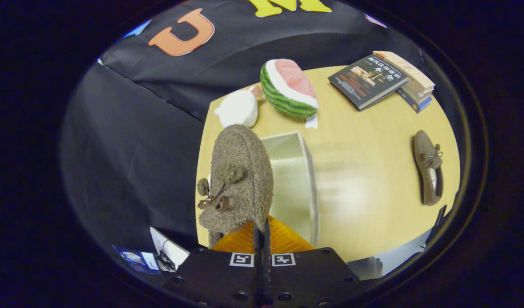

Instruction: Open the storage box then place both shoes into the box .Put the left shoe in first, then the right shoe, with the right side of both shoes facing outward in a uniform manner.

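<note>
The gripper [262, 233] is closed on the heel edge of a fuzzy brown shoe [238, 179], held above the open white box [307, 171]. The box sits on a pale wood desk [364, 201]. Beyond the box lie a watermelon plush [290, 87] and a white plush [238, 109]; right of it, the second shoe [429, 167]; books [384, 79] at the far corner.

Fuzzy, rough cloth shoe [240, 179]; smooth, faintly glossy wooden table [373, 179]; matt white box [307, 171].
</note>
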Available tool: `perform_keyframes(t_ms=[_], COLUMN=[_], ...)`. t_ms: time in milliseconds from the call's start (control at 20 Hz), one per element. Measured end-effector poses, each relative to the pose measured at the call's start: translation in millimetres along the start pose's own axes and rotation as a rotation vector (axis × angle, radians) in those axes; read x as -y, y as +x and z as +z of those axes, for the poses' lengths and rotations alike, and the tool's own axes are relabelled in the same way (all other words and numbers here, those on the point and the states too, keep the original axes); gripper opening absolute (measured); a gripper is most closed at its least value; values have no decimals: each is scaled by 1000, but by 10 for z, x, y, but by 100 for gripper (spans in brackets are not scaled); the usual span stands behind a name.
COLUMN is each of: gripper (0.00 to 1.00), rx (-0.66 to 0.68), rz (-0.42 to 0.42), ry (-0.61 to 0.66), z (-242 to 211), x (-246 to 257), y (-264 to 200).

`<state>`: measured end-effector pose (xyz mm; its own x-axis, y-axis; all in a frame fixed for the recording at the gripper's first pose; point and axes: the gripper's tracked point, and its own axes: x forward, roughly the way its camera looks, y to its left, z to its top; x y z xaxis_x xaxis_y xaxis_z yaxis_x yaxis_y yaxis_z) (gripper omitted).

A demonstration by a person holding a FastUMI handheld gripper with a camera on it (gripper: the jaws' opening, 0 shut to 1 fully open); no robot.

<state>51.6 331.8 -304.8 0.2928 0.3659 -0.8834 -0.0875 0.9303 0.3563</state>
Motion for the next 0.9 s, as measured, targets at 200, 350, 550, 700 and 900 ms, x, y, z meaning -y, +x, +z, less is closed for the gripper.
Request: perform_keyframes(t_ms=[200, 350, 550, 700, 900], gripper=[1, 1, 1, 1, 8], rx=[-46, -79, -113, -137, -131], rz=[-106, -160, -203, -253, -236], ry=[11, 6, 1, -64, -88], z=[-123, -125, -87, -121, -142], x=[-62, -70, -78, 20, 20], y=[557, 922, 1354, 1525, 1592])
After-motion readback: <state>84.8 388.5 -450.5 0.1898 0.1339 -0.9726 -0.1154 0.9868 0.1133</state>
